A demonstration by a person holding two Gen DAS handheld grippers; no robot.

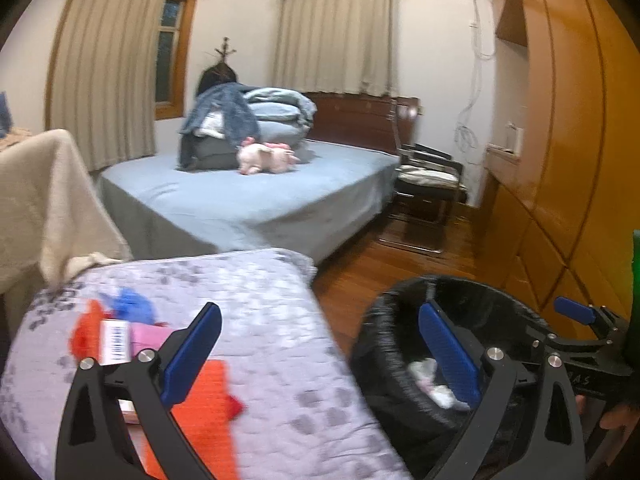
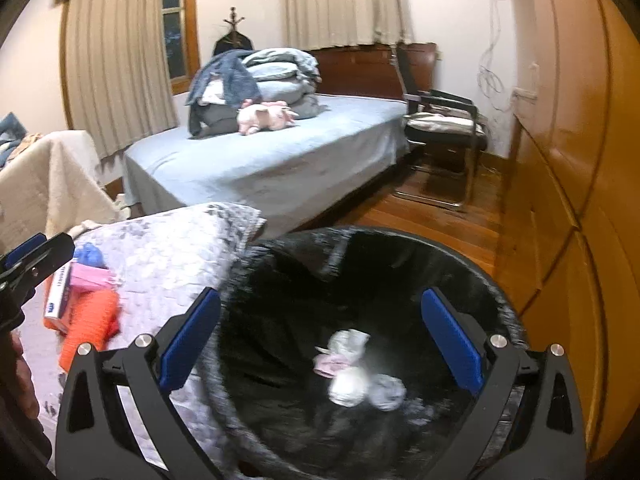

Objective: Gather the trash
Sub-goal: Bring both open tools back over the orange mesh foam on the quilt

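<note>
1. Left gripper (image 1: 320,352): standing fully released, nothing between the ribbed blue pads; black frame with round silver bolts; one finger lying over the quilted surface (image 1: 248,320), the other over the trash bin (image 1: 384,344).
2. Right gripper (image 2: 320,344): likewise spread wide and empty, hanging directly above the bin (image 2: 304,280); faint white lettering on its body, seen from the left wrist view, too blurred for reading.
3. Trash bin: round, lined with a glossy, crinkled black plastic bag; standing on wooden plank flooring (image 1: 400,260), just beside the quilted surface.
4. Crumpled paper wads (image 2: 352,372): white and pale pink, lying at the bottom of the bin.
5. Quilted surface: pale lilac, stitched, printed with grey blotches; adjoining the bin's left side.
6. White box (image 2: 60,292): flat, rectangular, bearing dark blue print along its edge, not legible; resting on the quilt, well left of the bin.
7. Pink packet (image 2: 90,278), crumpled blue piece (image 2: 90,256) and orange ribbed fabric (image 2: 90,320): clustering around the box, left of the bin.
8. Bed (image 1: 248,196): covered in smooth blue sheet, carrying folded bedding and a pink plush toy (image 1: 266,158); lying beyond the bin.
9. Glossy orange-brown wardrobe panels (image 2: 568,160): rising right of the bin.
</note>
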